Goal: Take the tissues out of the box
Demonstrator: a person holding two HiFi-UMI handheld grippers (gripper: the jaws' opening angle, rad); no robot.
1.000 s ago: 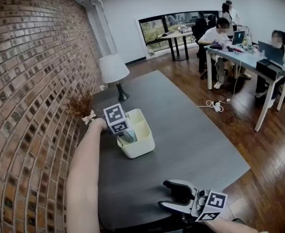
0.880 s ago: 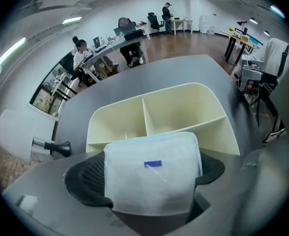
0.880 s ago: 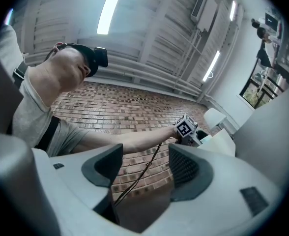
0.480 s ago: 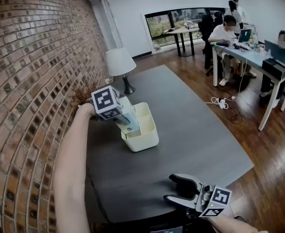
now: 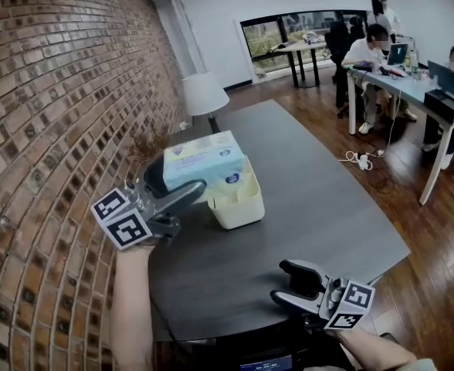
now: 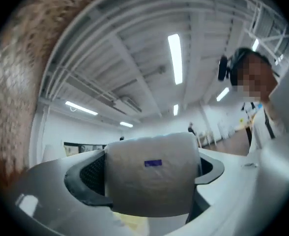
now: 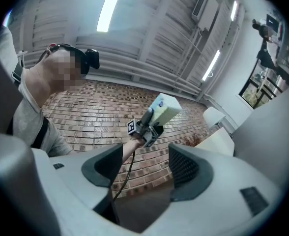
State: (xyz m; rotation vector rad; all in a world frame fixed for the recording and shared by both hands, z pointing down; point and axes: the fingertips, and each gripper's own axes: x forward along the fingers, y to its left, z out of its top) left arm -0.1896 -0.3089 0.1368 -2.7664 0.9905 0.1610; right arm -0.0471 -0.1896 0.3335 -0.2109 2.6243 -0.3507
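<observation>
Our right gripper [image 5: 295, 283]: jaws wide apart, nothing between, over near edge of dark grey table [image 5: 320, 207]. Farther left, our left gripper [image 5: 190, 190] clamps pale blue soft plastic tissue pack [image 5: 204, 159], held in air. Just right of it, below pack, open cream plastic box [image 5: 241, 205] on table. Beyond, we see white-shaded lamp [image 5: 204, 93].

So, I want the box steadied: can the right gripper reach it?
Probably yes: the right gripper is open and empty, and only bare table lies between it and the box; the tissue pack is held above it.
</observation>
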